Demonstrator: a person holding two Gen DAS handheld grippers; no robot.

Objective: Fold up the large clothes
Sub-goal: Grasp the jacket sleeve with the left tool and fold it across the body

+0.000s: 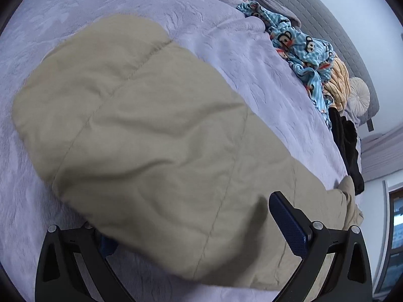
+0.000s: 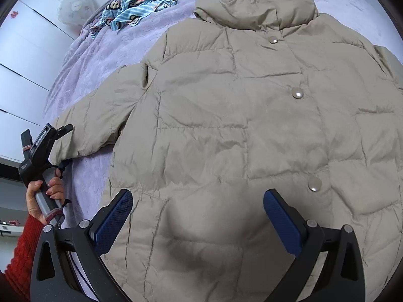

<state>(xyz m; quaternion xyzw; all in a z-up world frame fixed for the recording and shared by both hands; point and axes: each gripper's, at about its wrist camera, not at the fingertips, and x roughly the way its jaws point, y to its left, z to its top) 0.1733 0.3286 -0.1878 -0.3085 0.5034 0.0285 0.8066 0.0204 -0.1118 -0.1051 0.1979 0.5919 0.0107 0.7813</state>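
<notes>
The beige puffer jacket (image 2: 239, 115) lies flat, front up, on the lavender bed (image 2: 100, 50), its sleeve cuff between the spread fingers of the left tool (image 1: 191, 229), while the right tool (image 2: 197, 216) hovers spread above the hem; I'd pinch the cuff deep before folding the sleeve across.

Jacket (image 2: 252, 125) flat on bed (image 2: 105, 55); clothes pile (image 2: 141, 0) behind, near collar.
</notes>
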